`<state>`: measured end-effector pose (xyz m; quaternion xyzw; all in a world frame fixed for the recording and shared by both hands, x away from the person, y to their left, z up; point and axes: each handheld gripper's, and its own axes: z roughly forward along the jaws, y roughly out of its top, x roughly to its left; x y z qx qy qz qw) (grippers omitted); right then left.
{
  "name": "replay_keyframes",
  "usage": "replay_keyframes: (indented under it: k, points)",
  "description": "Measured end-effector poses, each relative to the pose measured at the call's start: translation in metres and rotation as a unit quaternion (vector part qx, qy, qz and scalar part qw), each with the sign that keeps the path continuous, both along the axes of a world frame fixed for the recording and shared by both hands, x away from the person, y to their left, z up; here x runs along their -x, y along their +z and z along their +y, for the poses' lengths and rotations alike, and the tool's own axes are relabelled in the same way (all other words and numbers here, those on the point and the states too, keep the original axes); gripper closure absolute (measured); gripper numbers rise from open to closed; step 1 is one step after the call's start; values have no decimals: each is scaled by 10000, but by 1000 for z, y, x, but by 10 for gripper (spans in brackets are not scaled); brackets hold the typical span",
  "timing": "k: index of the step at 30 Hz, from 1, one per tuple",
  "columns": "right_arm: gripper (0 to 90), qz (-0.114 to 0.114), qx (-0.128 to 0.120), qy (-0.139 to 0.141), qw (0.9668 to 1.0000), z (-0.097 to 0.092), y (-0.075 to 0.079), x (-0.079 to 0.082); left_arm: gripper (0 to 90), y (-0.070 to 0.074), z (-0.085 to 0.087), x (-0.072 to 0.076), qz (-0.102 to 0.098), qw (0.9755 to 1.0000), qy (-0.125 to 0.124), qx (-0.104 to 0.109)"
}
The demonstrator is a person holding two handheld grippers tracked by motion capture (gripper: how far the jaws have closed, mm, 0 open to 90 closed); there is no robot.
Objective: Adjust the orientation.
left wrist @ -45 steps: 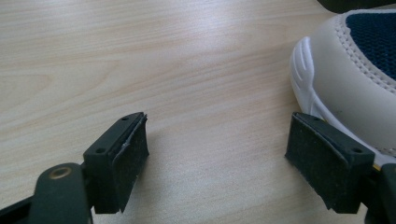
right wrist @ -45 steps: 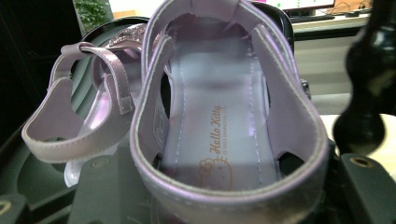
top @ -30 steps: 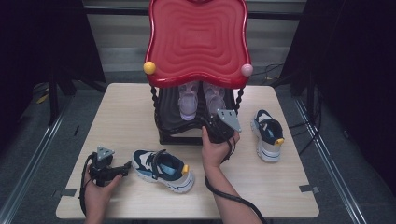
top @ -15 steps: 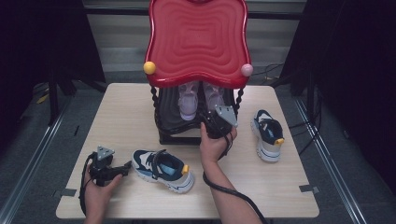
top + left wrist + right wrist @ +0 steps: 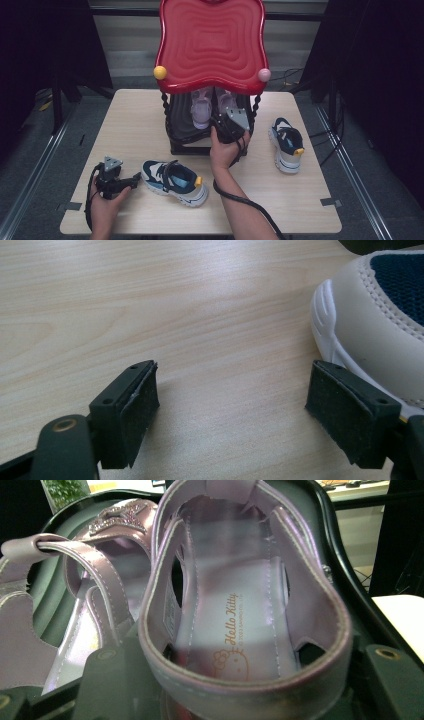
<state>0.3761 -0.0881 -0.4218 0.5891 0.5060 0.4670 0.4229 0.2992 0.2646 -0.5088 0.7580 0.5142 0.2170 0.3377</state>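
Two lilac sandals sit on the black lower shelf [image 5: 182, 132] of a rack with a red top [image 5: 212, 45]. My right gripper [image 5: 221, 119] reaches in under that top. In the right gripper view it [image 5: 245, 685] is shut on the heel of the right sandal [image 5: 240, 605], one jaw on each side. The left sandal [image 5: 85, 565] lies beside it, toe away from me. My left gripper [image 5: 134, 179] rests on the table, open, its jaws [image 5: 232, 405] bare over the wood. The white toe of a navy-and-white sneaker [image 5: 380, 315] sits just past the right-hand jaw of that view.
The near sneaker [image 5: 175, 181] lies on the table in front of the rack. Its pair [image 5: 287, 145] lies to the right of the rack. The table [image 5: 130, 125] is light wood, with dark floor and black stands around it.
My right gripper has edged a little further in under the red top, towards the shelf. The left gripper and both sneakers have stayed where they were.
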Motion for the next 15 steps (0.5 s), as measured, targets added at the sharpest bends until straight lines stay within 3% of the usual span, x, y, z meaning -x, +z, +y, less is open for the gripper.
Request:
replay_keyframes:
  k: [6,13,15]
  points:
    - [350,131,-89,106,9998,0,-1,-5,200,0,0,0,8,10000,-16,-11]
    - [260,217,-282,397,9986,-7,3,-6,200,0,0,0,12,10000,-18,-14]
    - [235,147,-345,542,9978,-9,5,-5,200,0,0,0,13,10000,-16,-15]
